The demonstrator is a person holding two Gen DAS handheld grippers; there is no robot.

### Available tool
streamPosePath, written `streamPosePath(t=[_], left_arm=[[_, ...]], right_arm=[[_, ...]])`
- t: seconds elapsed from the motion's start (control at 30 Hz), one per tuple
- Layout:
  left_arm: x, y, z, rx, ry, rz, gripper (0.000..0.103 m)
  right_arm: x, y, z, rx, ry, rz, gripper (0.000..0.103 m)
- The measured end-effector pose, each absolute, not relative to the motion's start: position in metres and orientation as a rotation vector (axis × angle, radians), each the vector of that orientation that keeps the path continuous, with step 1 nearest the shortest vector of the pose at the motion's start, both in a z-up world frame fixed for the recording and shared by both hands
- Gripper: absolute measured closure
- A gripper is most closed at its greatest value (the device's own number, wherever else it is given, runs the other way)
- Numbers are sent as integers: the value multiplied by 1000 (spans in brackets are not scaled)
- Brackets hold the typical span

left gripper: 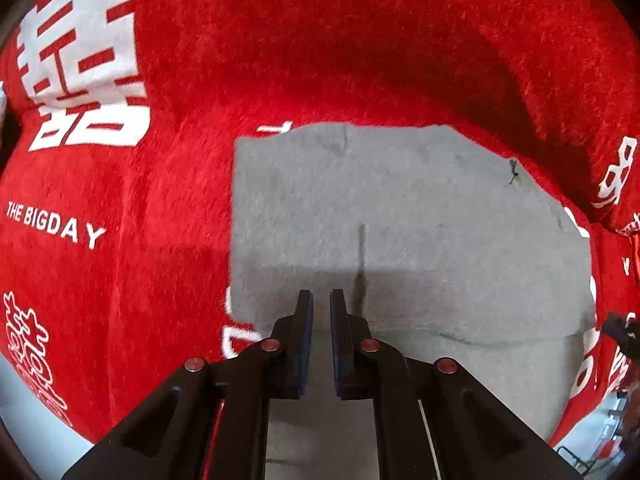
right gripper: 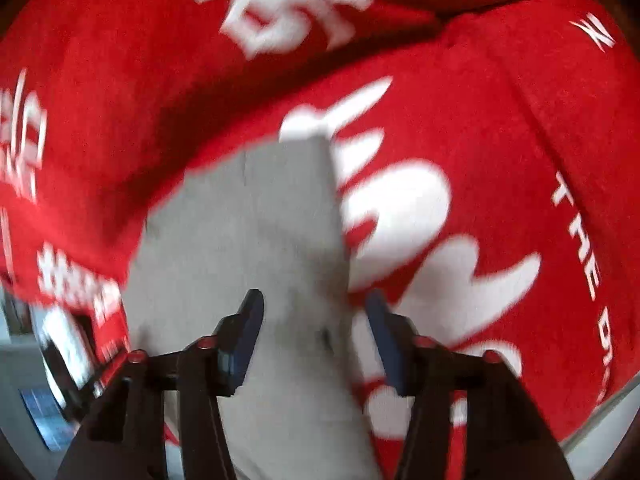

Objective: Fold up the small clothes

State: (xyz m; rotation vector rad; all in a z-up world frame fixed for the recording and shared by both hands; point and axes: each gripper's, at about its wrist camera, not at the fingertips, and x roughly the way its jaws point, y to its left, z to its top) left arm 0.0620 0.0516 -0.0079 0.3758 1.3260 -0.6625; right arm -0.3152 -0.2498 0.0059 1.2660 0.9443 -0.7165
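Note:
A grey garment (left gripper: 400, 220) lies folded flat on a red blanket (left gripper: 160, 200) with white lettering. My left gripper (left gripper: 321, 296) hovers over the garment's near part; its fingers stand close together with a narrow gap and nothing between them. In the right wrist view the same grey garment (right gripper: 248, 240) runs from the centre toward the bottom, blurred by motion. My right gripper (right gripper: 314, 300) is open, its left finger over the garment and its right finger (right gripper: 380, 328) over the blanket beside the garment's right edge. It holds nothing.
The red blanket (right gripper: 500, 140) covers the whole surface and rises in a fold at the back. Pale floor and dark objects (right gripper: 60, 360) show beyond the blanket's edge at the lower left of the right wrist view.

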Motion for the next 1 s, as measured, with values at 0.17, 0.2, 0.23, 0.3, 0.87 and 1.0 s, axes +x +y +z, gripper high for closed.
streamPosePath(t=[0.17, 0.2, 0.23, 0.3, 0.87, 1.0], left_arm=[[52, 16, -15, 390, 1323, -685, 93], [49, 11, -16, 392, 1322, -690, 93], [47, 5, -19, 396, 1322, -694, 93], [42, -4, -23, 409, 1323, -698, 93], [29, -12, -43, 530, 1319, -662, 93], [32, -6, -40, 520, 1330, -652, 93]], right_arm=[[-297, -281, -25, 1346, 915, -710, 49], [-291, -284, -29, 1337, 922, -699, 49], [-283, -287, -36, 1326, 947, -688, 49], [-274, -290, -38, 1298, 970, -700, 55], [-240, -275, -20, 822, 1217, -776, 95], [-263, -274, -5, 911, 1194, -817, 95]])
